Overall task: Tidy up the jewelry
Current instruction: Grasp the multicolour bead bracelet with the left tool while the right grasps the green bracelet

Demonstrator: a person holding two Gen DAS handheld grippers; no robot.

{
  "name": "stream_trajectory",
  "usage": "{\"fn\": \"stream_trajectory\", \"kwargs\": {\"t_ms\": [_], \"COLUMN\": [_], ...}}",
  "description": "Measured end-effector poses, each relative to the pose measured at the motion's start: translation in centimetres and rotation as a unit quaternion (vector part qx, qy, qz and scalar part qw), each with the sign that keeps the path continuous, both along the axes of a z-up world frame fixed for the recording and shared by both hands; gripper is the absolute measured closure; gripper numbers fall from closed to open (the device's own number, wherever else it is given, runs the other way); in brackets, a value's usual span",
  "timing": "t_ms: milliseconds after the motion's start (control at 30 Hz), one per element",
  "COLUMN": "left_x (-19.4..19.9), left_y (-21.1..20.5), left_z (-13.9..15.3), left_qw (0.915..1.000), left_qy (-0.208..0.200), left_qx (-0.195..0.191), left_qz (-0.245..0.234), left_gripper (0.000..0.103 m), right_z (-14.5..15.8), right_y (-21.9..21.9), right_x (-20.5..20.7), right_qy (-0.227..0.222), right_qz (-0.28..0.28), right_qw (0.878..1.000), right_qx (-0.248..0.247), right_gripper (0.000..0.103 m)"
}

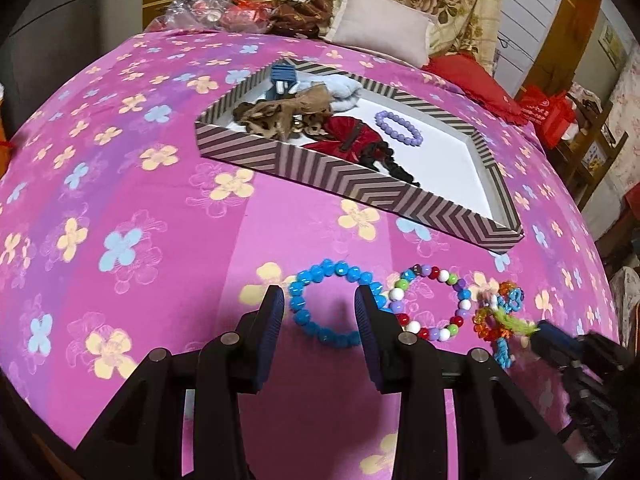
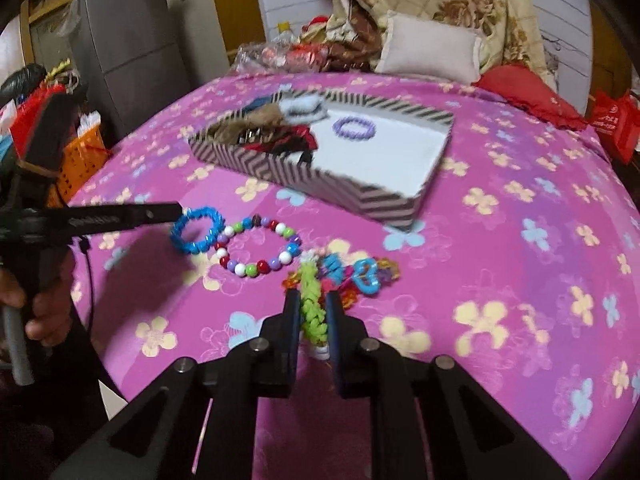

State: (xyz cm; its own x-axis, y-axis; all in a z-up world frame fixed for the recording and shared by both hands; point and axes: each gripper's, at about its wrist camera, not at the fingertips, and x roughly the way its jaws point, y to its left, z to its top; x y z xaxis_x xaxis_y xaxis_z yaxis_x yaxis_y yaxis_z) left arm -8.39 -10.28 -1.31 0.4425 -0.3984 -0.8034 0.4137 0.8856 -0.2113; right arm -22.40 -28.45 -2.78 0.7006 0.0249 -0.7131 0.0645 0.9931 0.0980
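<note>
Green braided bracelet (image 2: 311,309) is lying lengthwise along the right gripper (image 2: 312,304), whose jaws are clamping it on the bedspread (image 2: 500,264); striped box (image 2: 320,184) is sitting ahead, while the left gripper (image 1: 320,300), jaws apart, is straddling the blue bracelet (image 1: 332,304)

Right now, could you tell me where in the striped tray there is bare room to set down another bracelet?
The striped tray has bare white floor in its near and right part, beyond the purple bracelet. Its left half is crowded with hair accessories. The right gripper is shut on the green braided piece.
</note>
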Motion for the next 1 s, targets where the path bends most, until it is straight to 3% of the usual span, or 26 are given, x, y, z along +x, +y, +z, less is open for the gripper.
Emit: {"fn": "stream_trajectory", "kwargs": {"t_ms": [300,533,800,1000], "left_x": [0.5,1.1,0.6,0.5], "left_y": [-3.2,-5.3,-7.9,-8.1], "left_z": [-0.3,-0.8,-1.3,-1.6], "left_qw": [0.9988,0.9961,0.9852,0.9807], "left_qy": [0.003,0.005,-0.011,-0.006], "left_qx": [0.008,0.018,0.063,0.073], "left_qz": [-0.048,-0.087,-0.159,-0.181], "left_gripper": [0.065,0.065,0.063,0.061], "right_z": [1.9,0.3,-0.6,-0.9], "right_y": [-4.2,-5.8,-6.6,-7.2], "right_x": [-2.8,-2.7,-2.5,-2.6], "right_qy": [-0.019,0.0,0.01,0.02], "right_qz": [-0.051,-0.063,-0.066,-0.064], "right_qw": [0.998,0.998,0.997,0.997], "right_qx": [0.01,0.019,0.027,0.04], "right_gripper": [0.09,0.09,0.09,0.09]}}
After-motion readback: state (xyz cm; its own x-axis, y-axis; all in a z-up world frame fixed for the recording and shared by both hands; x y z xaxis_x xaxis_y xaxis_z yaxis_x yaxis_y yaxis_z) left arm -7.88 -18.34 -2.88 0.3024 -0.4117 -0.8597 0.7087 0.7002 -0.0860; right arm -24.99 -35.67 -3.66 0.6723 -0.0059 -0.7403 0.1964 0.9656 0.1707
